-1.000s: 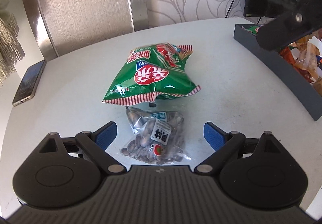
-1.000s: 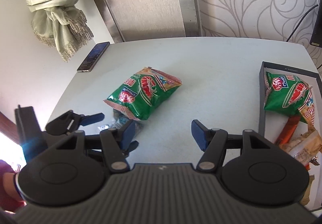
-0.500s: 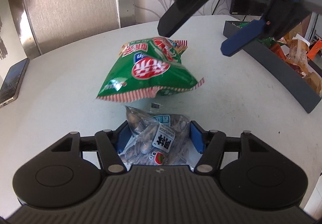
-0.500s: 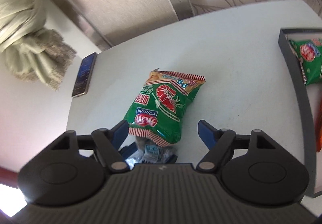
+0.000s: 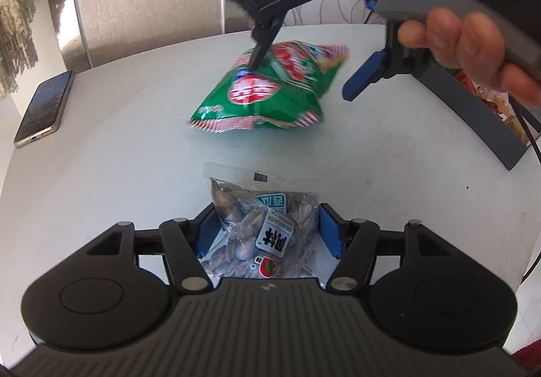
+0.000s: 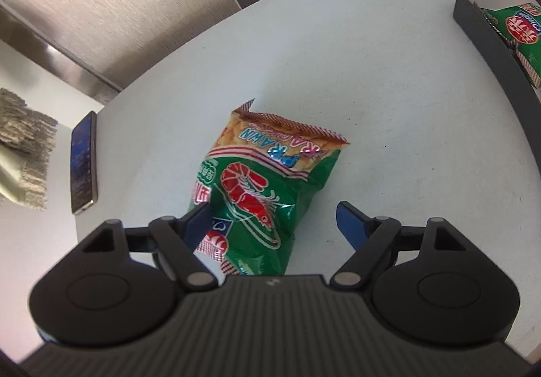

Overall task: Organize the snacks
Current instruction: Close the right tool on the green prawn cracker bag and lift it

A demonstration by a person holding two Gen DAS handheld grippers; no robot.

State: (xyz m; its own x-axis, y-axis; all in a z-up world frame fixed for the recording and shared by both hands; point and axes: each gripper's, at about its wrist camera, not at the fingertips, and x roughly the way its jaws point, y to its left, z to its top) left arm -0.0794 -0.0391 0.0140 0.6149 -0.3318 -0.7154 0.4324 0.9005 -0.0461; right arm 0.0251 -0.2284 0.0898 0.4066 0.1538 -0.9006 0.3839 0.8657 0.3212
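A clear packet of seeds (image 5: 250, 207) lies on the white table (image 5: 118, 174) at the near edge of the left wrist view. My left gripper (image 5: 266, 231) is shut on it, one blue pad pressing each side. Farther out lies a green prawn cracker bag (image 5: 267, 96). My right gripper (image 5: 302, 79), held by a person's hand (image 5: 470, 48), hangs over that bag. In the right wrist view the bag (image 6: 263, 187) sits between the jaws of the right gripper (image 6: 272, 213), which are opening. Its left finger is over the bag's edge and its right finger stands apart.
A dark grey tray (image 6: 490, 28) at the table's right side holds another green bag (image 6: 517, 28) and other snacks. A phone (image 5: 44, 106) lies near the left edge. A fringed cloth hangs off to the left.
My left gripper shut on the seed packet, which now lies apart from the green bag. My right gripper swung in over the green bag, rolled, sank and opened wider.
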